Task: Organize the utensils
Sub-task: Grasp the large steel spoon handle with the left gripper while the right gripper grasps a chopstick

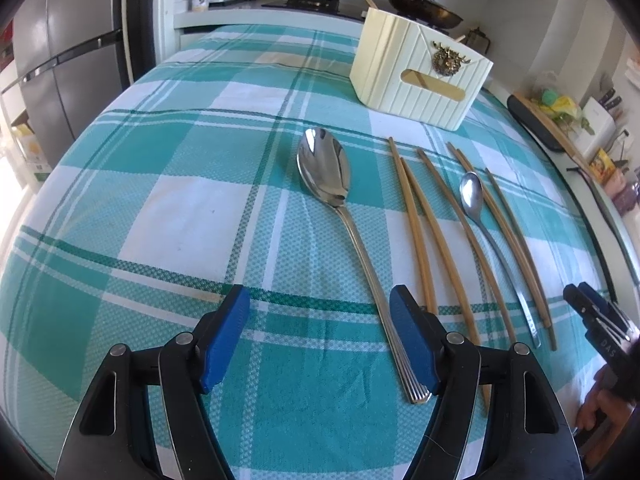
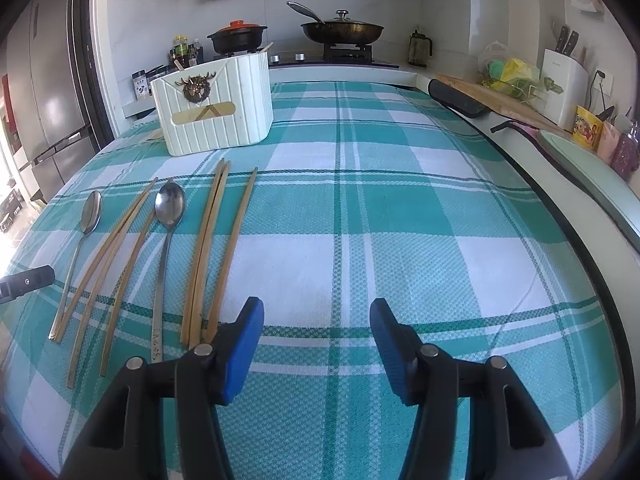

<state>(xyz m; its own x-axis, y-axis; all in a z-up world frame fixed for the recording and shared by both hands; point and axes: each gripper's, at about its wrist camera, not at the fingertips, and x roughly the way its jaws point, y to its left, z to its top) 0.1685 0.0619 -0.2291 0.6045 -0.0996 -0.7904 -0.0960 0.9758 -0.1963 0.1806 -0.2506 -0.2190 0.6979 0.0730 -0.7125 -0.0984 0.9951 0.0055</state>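
Note:
A large steel spoon (image 1: 324, 168) lies on the teal checked tablecloth (image 1: 160, 200), its handle running back between the jaws of my left gripper (image 1: 320, 340). That gripper is open, and the handle lies close beside the right blue finger (image 1: 412, 344). To the right lie several wooden chopsticks (image 1: 416, 232) and a smaller spoon (image 1: 472, 196). A white ribbed utensil holder (image 1: 420, 76) stands behind them. My right gripper (image 2: 316, 348) hangs open over bare cloth, with chopsticks (image 2: 208, 248), the smaller spoon (image 2: 170, 208) and the large spoon (image 2: 91, 212) to its left. The holder (image 2: 216, 108) stands at the far left.
Beyond the table's far edge is a stove with a black pot (image 2: 238, 36) and a lidded pan (image 2: 342, 30). A steel fridge (image 1: 60, 72) stands at the left. The counter on the right carries a cutting board (image 2: 492, 98), a knife block (image 2: 564, 80) and jars.

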